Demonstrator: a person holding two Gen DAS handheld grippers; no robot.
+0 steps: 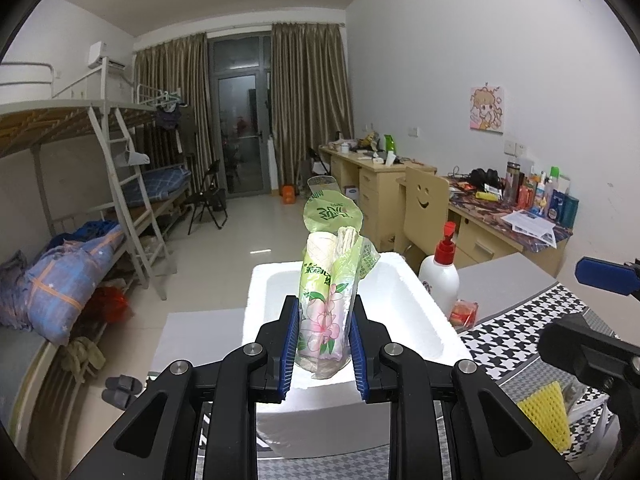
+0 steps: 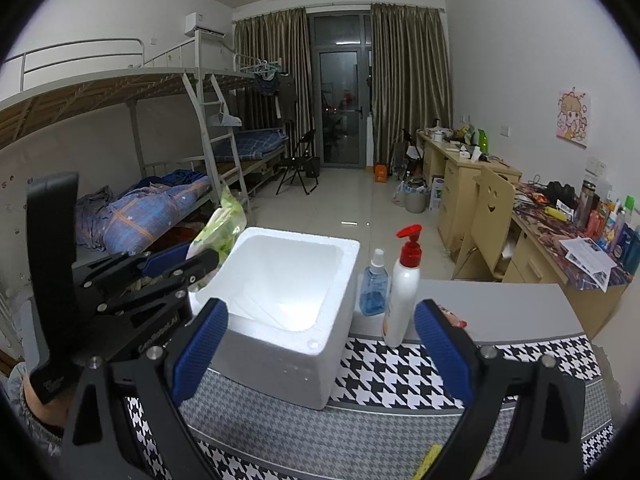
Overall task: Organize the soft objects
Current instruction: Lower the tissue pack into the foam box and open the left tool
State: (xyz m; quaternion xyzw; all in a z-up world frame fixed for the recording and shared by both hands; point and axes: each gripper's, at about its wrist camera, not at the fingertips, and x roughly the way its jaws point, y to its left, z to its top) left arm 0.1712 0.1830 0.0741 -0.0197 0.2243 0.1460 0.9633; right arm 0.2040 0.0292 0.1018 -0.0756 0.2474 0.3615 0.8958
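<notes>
My left gripper is shut on a green flowered tissue pack, held upright above the near edge of a white foam box. In the right wrist view the left gripper and the tissue pack sit at the left rim of the foam box, whose inside looks empty. My right gripper is open and empty, in front of the box, above the houndstooth cloth. A yellow sponge lies on the cloth at the right.
A white pump bottle with a red top and a blue spray bottle stand right of the box. A small red packet lies by the pump bottle. Bunk beds stand left, desks and a chair right.
</notes>
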